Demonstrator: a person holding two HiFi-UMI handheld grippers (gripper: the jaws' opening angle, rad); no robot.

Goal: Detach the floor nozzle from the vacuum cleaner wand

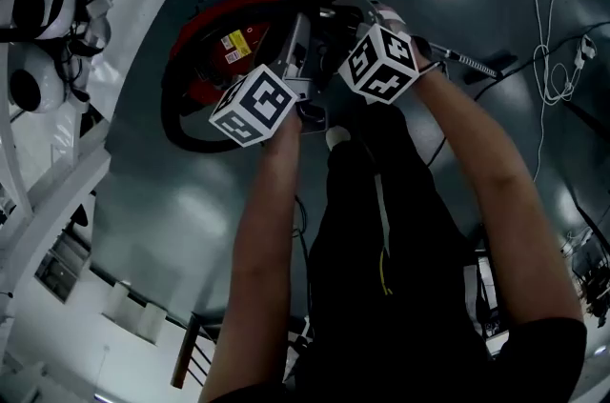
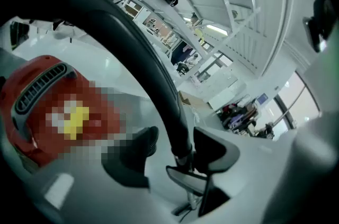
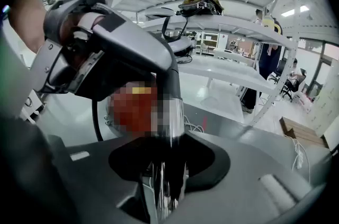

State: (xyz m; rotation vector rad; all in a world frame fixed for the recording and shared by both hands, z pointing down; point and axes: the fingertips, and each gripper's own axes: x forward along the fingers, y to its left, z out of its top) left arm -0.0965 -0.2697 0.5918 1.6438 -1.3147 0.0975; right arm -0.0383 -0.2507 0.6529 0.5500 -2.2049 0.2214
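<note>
Your left gripper (image 2: 175,139), just right of the red vacuum (image 1: 205,39), stands spread around the black hose (image 2: 153,69) without pressing it. Your right gripper (image 3: 167,164), further right of the vacuum, pinches the chrome wand (image 3: 169,130). Grip that firmly. The left, I judge, should close on the nozzle's neck and pull straight along the wand. No view shows the nozzle clearly. The vacuum's yellow label (image 1: 236,42) is too small to read.
</note>
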